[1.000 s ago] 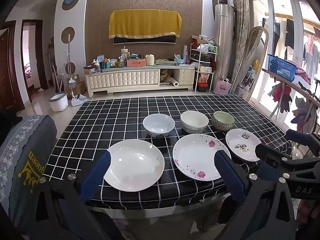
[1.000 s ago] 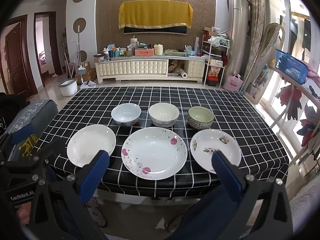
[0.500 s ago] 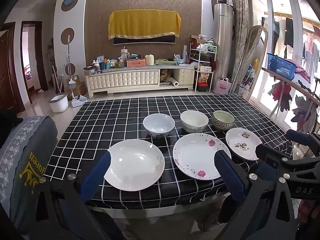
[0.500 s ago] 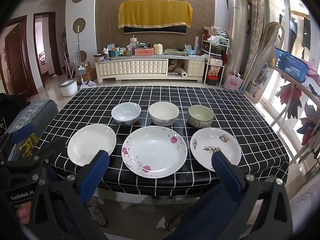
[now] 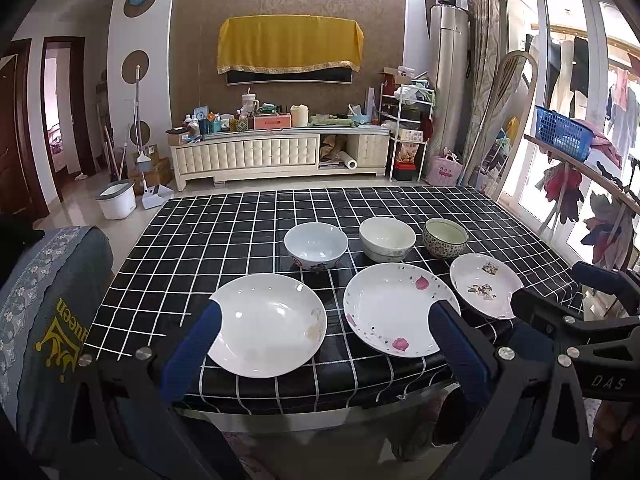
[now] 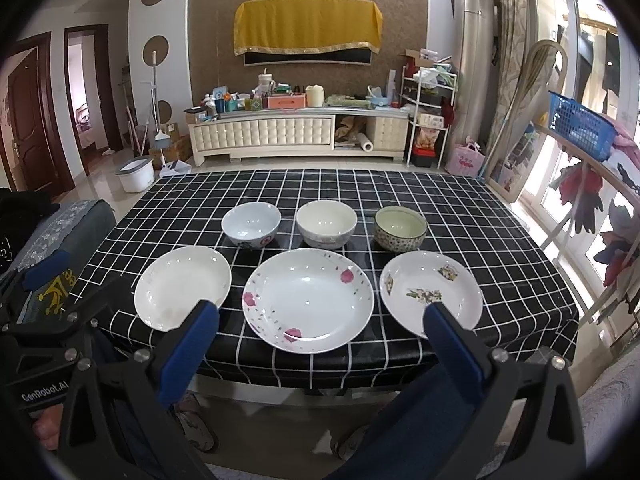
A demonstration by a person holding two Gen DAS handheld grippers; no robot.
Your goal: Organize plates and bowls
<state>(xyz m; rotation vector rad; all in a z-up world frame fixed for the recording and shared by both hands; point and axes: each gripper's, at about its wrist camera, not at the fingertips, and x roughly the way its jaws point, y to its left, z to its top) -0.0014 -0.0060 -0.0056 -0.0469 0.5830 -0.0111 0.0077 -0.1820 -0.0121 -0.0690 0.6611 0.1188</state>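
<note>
left gripper (image 5: 324, 336) fingers spread, plain plate (image 5: 267, 325) between | right gripper (image 6: 320, 330) fingers spread, pink-flowered plate (image 6: 308, 300) between

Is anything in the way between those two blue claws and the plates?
Nothing visible. The left gripper and right gripper are open, short of the table's near edge, with the plain white plate, pink-flowered plate and leaf-patterned plate unobstructed ahead.

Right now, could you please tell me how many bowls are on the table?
3, in a row behind the plates: pale blue bowl left, cream bowl centre, green patterned bowl right. None appears hidden.
</note>
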